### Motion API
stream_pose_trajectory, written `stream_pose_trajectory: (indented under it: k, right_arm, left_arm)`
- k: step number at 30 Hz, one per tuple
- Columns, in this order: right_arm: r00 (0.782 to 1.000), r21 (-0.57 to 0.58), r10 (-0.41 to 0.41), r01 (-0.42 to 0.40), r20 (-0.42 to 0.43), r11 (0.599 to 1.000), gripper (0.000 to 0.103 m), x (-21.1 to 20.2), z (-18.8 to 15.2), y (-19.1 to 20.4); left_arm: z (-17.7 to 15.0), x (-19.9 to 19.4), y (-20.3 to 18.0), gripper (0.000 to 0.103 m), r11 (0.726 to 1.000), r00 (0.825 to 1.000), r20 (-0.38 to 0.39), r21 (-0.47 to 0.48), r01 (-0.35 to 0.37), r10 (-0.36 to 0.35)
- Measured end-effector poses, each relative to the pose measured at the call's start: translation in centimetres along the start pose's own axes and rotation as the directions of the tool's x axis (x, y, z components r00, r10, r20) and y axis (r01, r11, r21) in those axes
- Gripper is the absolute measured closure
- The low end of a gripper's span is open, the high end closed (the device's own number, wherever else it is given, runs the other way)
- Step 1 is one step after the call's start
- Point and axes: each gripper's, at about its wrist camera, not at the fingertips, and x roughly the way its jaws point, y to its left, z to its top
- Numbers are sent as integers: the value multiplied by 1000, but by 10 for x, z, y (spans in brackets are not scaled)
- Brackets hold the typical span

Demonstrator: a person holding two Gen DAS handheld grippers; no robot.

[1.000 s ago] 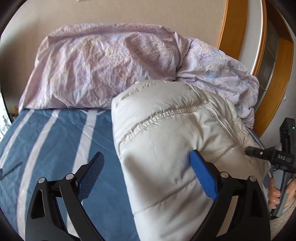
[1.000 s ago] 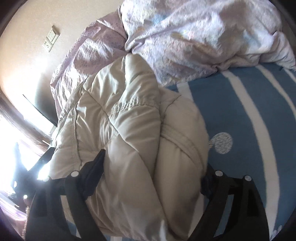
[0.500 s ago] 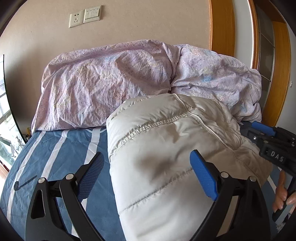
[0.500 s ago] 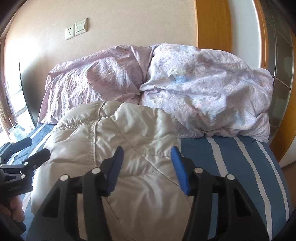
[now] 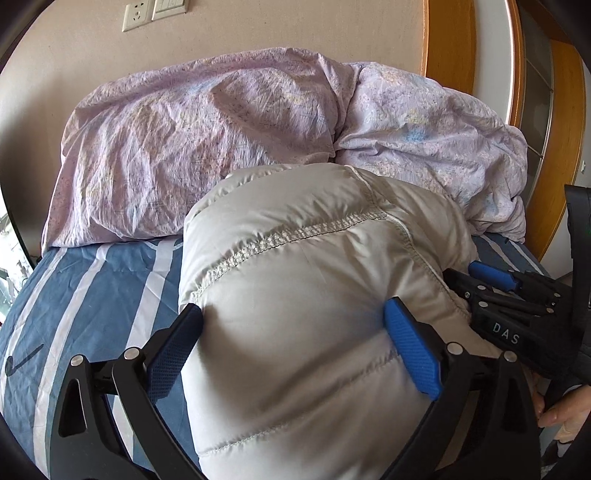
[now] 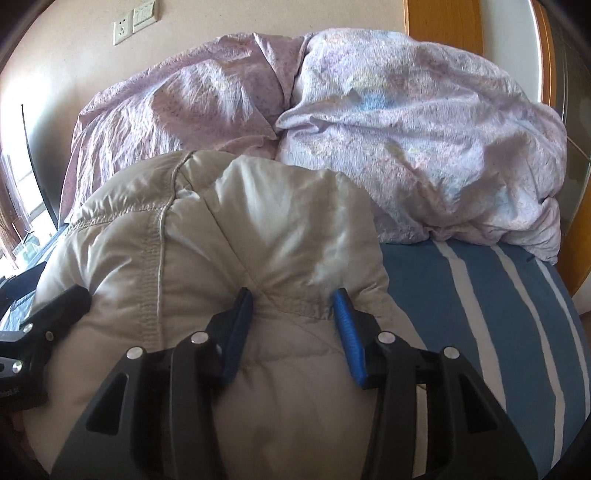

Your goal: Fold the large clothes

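Note:
A puffy beige quilted jacket (image 5: 306,280) lies bundled on the blue striped bed (image 5: 85,288); it also fills the right wrist view (image 6: 207,258). My left gripper (image 5: 291,347) is wide open, its blue pads straddling the near end of the bundle. My right gripper (image 6: 293,321) has its jaws partly closed, pressing a fold of the jacket between the pads. The right gripper also shows at the jacket's right side in the left wrist view (image 5: 495,291). The left gripper's finger shows at the left edge of the right wrist view (image 6: 44,317).
A crumpled lilac duvet (image 5: 229,133) is piled against the wall behind the jacket, also in the right wrist view (image 6: 406,129). A wooden frame (image 5: 447,40) stands at the right. Wall sockets (image 5: 155,11) are above. Bare striped sheet (image 6: 498,302) lies right of the jacket.
Both grippers moved in closer to the jacket. The right gripper's jaws now pinch a fold of it; the left stayed wide open around the bundle.

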Motion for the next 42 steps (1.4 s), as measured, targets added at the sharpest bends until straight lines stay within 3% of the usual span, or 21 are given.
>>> stream_pose_trajectory:
  k: [14,22,25,31,42]
  right_arm:
    - [999,11,33,-33,-15,999,55,29,-11,-3]
    - [999,11,32,-32,-4,999,55,35,-14,-3]
    - [1000,15,31,-31,-3,999,54,28,-13,-5]
    - [998,97,57,-61,41,993,54,2,-18,-30]
    - [987,188,164,-160,-2,969,53,26,-27,-46]
  left_arm:
    - [-12,26,3,1,1000,1000,-7,-23,12,-12]
    - [-18,26,-1,1,1000,999,40,-22,-14,15]
    - [-13,20,-1,1,1000,999,23,-17,-24,25]
    - [-4,15,6,1,998,1000,0,-62,-11,11]
    - [-10,25,2,1,998,1000,9,-59,-20,20]
